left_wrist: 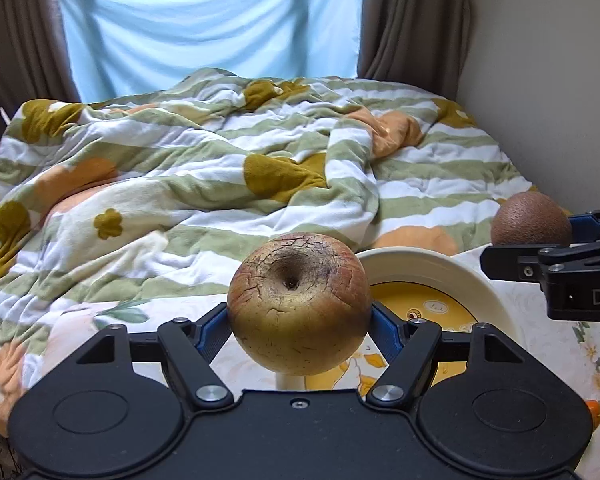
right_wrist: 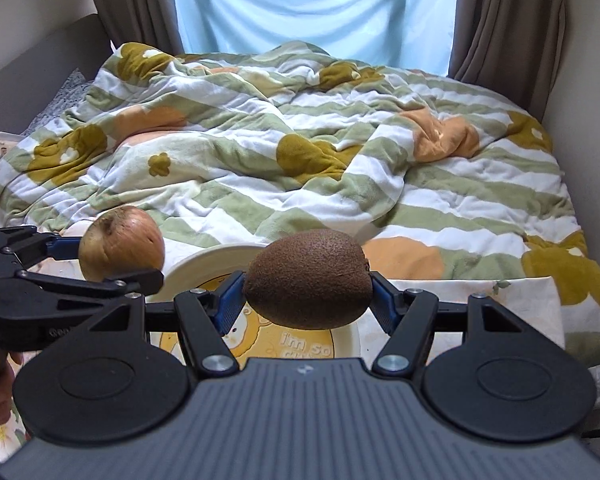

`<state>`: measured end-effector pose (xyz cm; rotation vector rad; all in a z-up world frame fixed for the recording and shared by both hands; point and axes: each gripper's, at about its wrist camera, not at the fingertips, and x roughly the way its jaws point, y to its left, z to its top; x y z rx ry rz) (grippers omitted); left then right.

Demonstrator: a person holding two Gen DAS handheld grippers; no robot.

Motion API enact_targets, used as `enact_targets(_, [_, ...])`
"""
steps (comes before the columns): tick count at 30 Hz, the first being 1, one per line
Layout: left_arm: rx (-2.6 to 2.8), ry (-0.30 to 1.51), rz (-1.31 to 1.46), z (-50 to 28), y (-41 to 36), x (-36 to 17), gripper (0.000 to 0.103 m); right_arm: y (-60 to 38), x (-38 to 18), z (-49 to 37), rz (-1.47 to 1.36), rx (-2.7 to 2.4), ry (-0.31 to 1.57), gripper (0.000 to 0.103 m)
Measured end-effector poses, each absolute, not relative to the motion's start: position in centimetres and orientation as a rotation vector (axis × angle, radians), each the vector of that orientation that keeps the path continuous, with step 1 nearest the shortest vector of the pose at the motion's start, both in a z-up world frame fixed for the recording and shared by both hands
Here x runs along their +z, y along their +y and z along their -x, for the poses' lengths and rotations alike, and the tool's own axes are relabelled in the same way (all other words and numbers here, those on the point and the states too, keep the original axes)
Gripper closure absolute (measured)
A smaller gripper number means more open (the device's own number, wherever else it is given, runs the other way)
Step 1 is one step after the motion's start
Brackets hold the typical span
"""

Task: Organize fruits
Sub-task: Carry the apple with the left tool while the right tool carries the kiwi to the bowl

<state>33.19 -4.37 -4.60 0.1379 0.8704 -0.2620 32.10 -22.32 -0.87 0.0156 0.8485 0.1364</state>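
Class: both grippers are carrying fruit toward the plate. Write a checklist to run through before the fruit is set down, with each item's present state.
1. Left gripper grips the apple between its fingers: ok.
2. Right gripper grips the kiwi: ok.
3. Plate lies below and ahead of both fruits: ok.
4. Visible part of the plate is free of other fruit: ok; the rest is hidden, cannot tell.
5. The two grippers are apart, not touching: ok.

Bed w/ rumpled striped floral quilt; near edge: pale floral cloth, cream plate on it.
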Motion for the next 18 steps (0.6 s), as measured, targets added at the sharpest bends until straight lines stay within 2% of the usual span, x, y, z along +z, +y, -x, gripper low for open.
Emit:
enact_targets(10, [-0.352,0.842,-0.301,-33.8,-8.6,-7.2,0.027,-23.4,-2.8,-34.2,-0.031,0.083,0.879,0.023])
enact_targets(18, [-0.397,0.865,-0.317,-34.5,-10.0,-9.0,0.026,-24.7,-3.1,-34.3,-0.040,0.040,0.891,0.023])
